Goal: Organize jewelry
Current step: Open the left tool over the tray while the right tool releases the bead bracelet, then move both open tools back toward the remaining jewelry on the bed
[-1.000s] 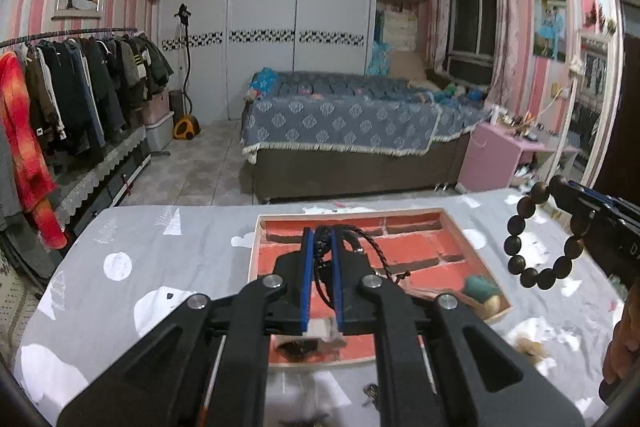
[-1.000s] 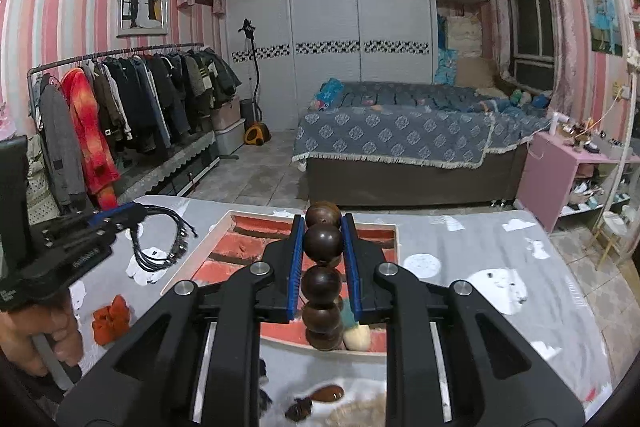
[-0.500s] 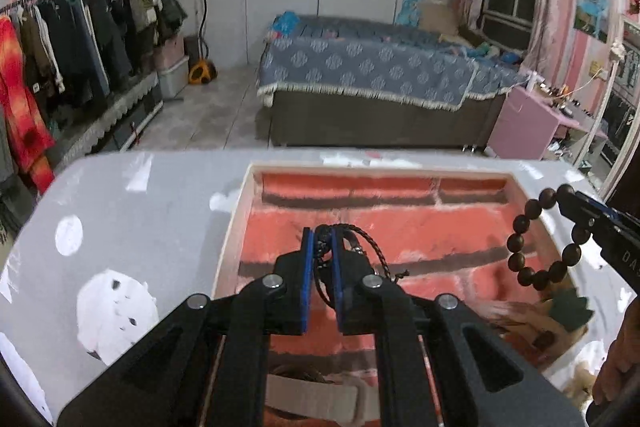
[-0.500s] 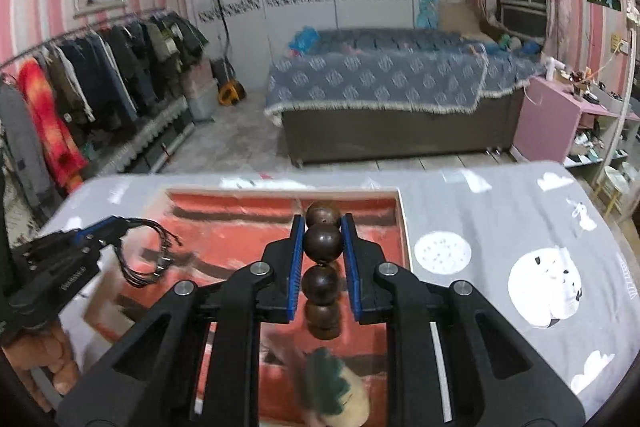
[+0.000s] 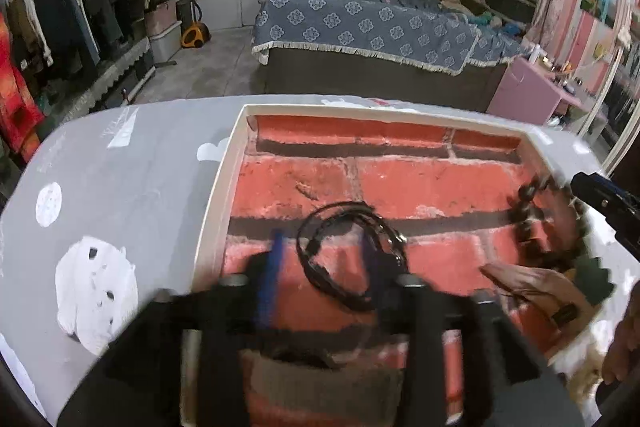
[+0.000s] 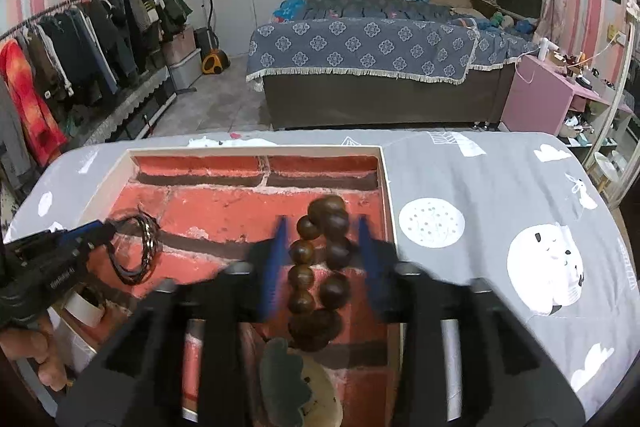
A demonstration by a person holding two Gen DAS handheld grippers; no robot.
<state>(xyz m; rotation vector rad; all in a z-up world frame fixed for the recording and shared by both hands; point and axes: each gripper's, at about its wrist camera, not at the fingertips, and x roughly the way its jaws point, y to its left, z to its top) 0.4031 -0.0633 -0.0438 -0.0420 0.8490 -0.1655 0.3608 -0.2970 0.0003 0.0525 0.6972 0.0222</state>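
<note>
A shallow box with a red brick-pattern floor and cream rim (image 5: 218,183) (image 6: 384,179) sits on the grey table. My left gripper (image 5: 320,251) is open over the box; a black cord bracelet (image 5: 348,259) (image 6: 138,251) lies loose between its blue pads. My right gripper (image 6: 320,251) is open over the box's right side; a dark wooden bead bracelet (image 6: 320,275) (image 5: 532,223) lies between its fingers, free of the pads. Both grippers are motion-blurred.
A green-and-beige item (image 6: 288,383) (image 5: 588,275) and a white band (image 6: 84,307) lie in the box's near part. The grey tablecloth (image 6: 500,219) has white prints. A bed, a clothes rack and a pink cabinet stand beyond the table.
Both grippers have opened over the box. The cord bracelet and the bead bracelet have come free of the pads and dropped onto the box floor.
</note>
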